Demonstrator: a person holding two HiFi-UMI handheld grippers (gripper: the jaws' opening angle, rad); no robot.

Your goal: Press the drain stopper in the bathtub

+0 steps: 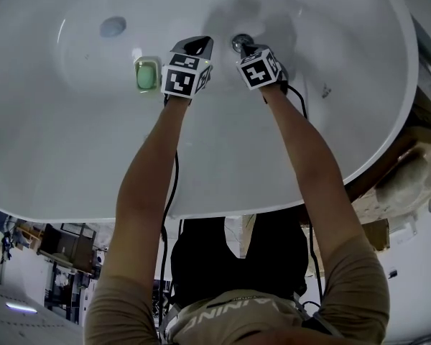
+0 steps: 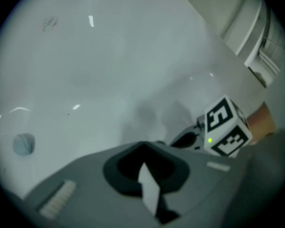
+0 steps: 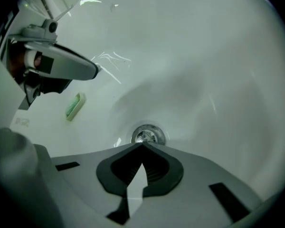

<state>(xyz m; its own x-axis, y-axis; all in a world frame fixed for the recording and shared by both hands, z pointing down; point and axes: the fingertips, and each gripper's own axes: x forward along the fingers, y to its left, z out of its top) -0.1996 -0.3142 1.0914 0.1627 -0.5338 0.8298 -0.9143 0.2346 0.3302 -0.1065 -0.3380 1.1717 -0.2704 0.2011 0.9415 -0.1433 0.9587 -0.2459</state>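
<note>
The chrome drain stopper sits in the floor of the white bathtub. It also shows in the head view, where the drain stopper lies just past my right gripper. In the right gripper view my right gripper is shut and empty, its tip right at the stopper's near edge; whether they touch I cannot tell. My left gripper hangs beside it to the left, shut on nothing. In its own view the left gripper points at bare tub wall.
A green soap dish rests on the tub floor left of the left gripper. A round grey overflow cover sits on the far wall. The tub rim curves round on the right, with wooden flooring beyond it.
</note>
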